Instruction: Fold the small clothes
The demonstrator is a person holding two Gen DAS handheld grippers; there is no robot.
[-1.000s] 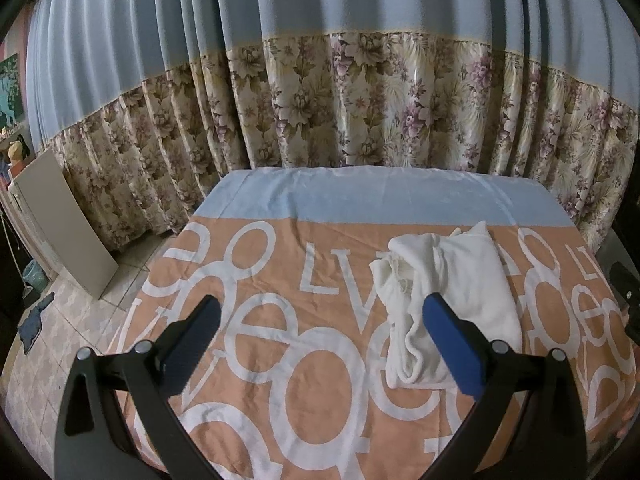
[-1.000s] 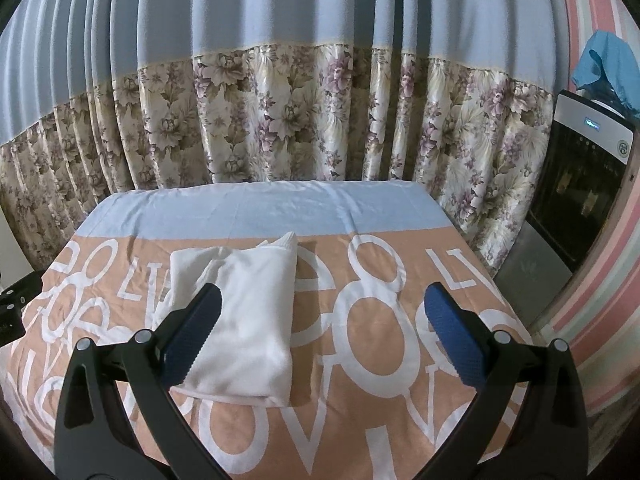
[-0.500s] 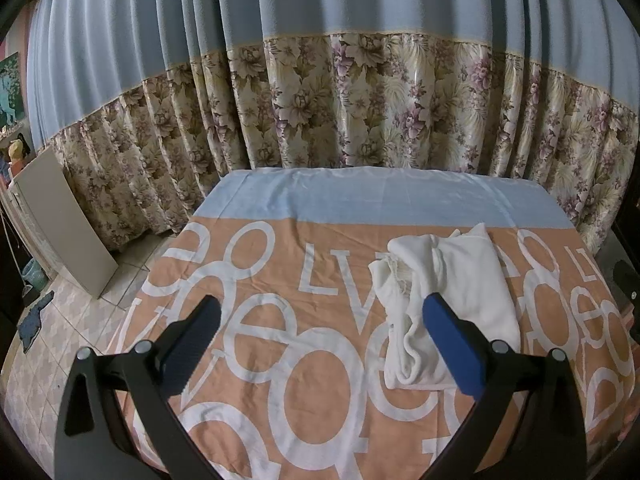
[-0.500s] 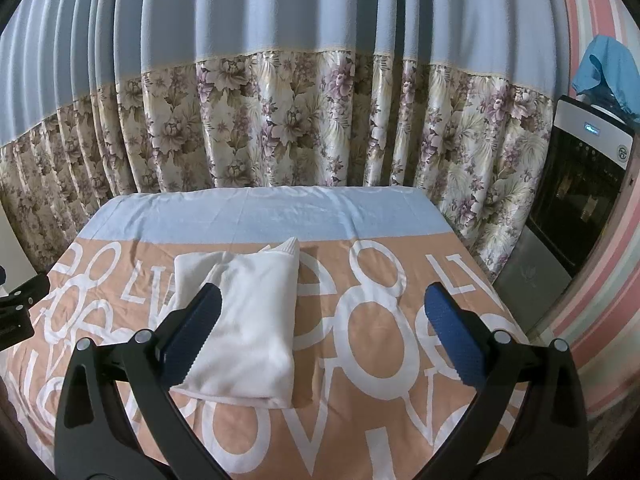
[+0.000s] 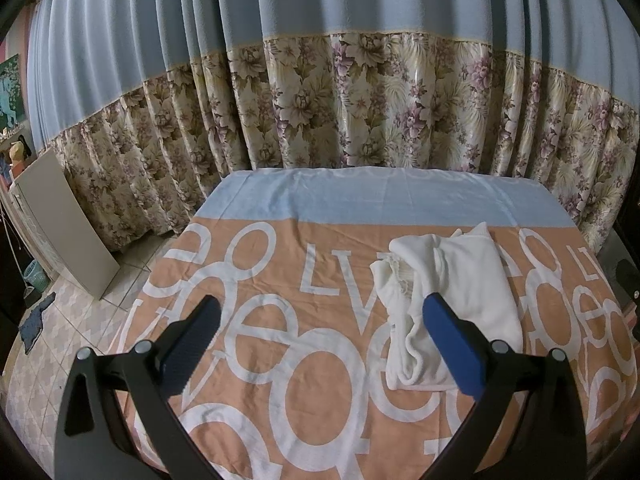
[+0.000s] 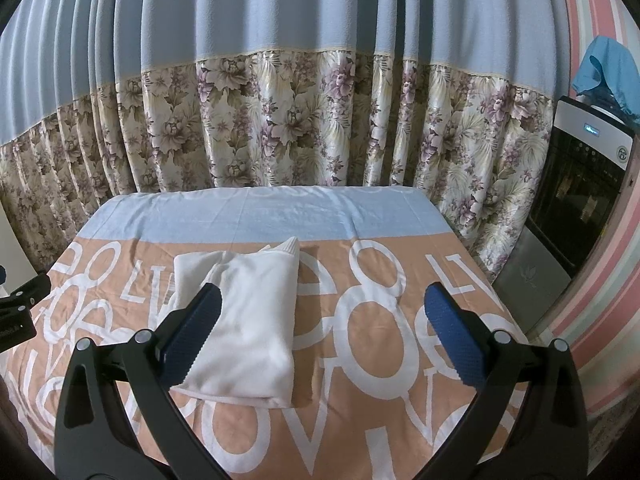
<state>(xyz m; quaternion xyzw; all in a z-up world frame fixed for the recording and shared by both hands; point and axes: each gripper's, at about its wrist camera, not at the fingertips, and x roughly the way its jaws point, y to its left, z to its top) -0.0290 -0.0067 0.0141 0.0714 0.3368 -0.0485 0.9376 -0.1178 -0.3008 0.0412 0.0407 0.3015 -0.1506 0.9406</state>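
left wrist view shows the cloth (image 5: 452,300), a white bundle folded into a long rectangle, lying on the worktop (image 5: 280,360) with its long axis running away from the cameras, rumpled along its left edge and smooth on the right. it sits ahead and to the right of the left gripper (image 5: 320,344), partly behind that gripper's right finger, and ahead-left of the right gripper (image 6: 320,344), whose left finger overlaps it, so it lies between the two. both pairs of fingers are spread wide and hold nothing, hovering above the worktop short of the cloth.
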